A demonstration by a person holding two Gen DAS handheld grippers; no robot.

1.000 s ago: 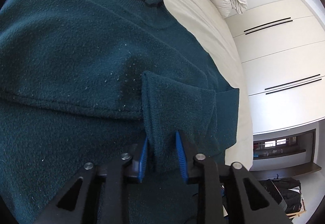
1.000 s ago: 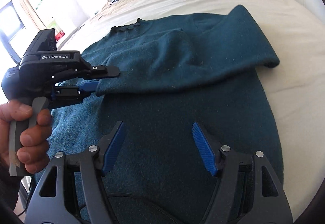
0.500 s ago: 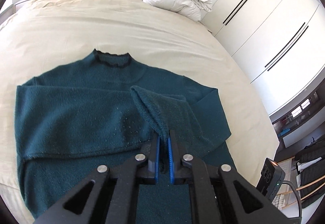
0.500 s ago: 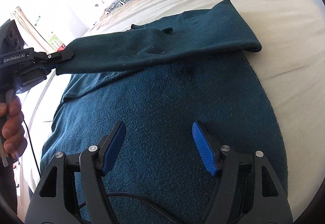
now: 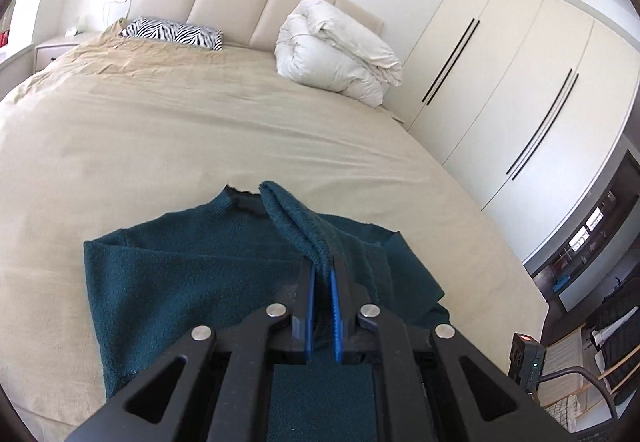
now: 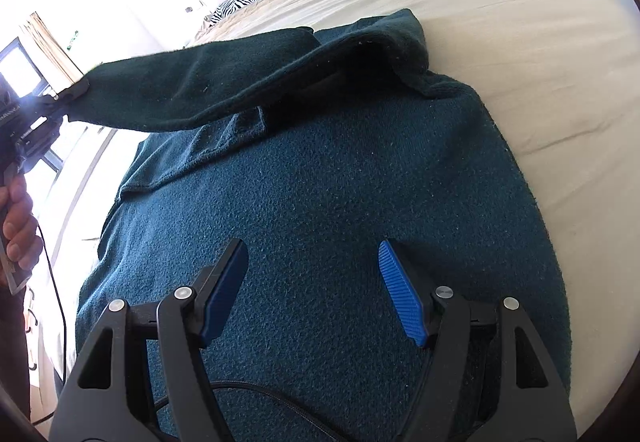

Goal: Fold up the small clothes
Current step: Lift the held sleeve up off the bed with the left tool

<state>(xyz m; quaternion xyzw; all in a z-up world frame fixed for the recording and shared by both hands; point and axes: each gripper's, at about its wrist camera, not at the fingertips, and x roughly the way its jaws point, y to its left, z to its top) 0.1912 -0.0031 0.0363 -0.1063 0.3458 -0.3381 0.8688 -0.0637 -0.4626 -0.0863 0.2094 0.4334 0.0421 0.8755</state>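
A dark teal knit sweater lies flat on the beige bed, neck toward the headboard. My left gripper is shut on the cuff end of one sleeve and holds it lifted above the sweater body. In the right wrist view the sleeve stretches through the air to the left gripper at the far left. My right gripper is open and empty, hovering just over the lower part of the sweater.
A rolled white duvet and a zebra-print pillow lie at the headboard. White wardrobe doors stand along the right of the bed. A chair with dark clothes stands at the lower right.
My left gripper closed on the sleeve cuff, then raised it and pulled it up and away to the left. The right gripper stayed open over the sweater's lower part.
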